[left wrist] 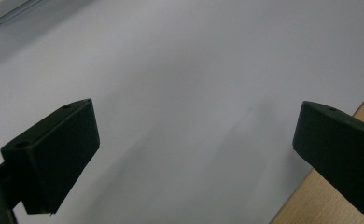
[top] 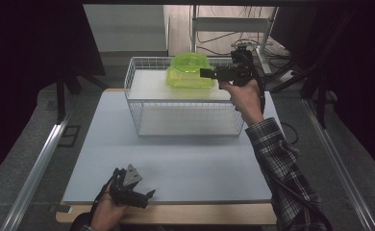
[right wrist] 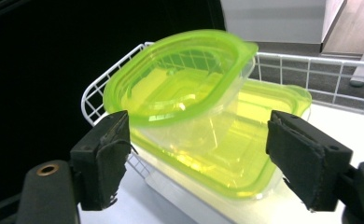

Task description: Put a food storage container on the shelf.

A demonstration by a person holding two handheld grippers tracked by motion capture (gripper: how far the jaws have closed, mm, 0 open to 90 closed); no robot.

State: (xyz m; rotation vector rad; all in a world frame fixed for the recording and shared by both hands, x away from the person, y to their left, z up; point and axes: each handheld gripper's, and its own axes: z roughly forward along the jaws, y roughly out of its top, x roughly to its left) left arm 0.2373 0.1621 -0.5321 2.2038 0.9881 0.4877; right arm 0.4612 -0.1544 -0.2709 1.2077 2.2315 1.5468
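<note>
My right hand-held gripper point(right wrist: 196, 158) gapes wide around the light, slippery, flexible tubs point(right wrist: 203, 126); grip the rim.

Right tongs point(top: 206, 73): matte black blocky body, thick black cable looping from its rear and trailing down along the forearm. Its fingers point(right wrist: 101, 163) are black wedge-shaped blocks faced with worn, ragged-edged black rubber; a brass-ringed hole sits in the left arm base.

Left tongs point(top: 149, 195): black body, grey three-cornered plate on top with small holes. Its fingers point(left wrist: 54, 156) are smooth black angular blocks with small screw holes.

Right sleeve point(top: 284, 168): dark-and-white plaid shirt, buttoned cuff.
</note>
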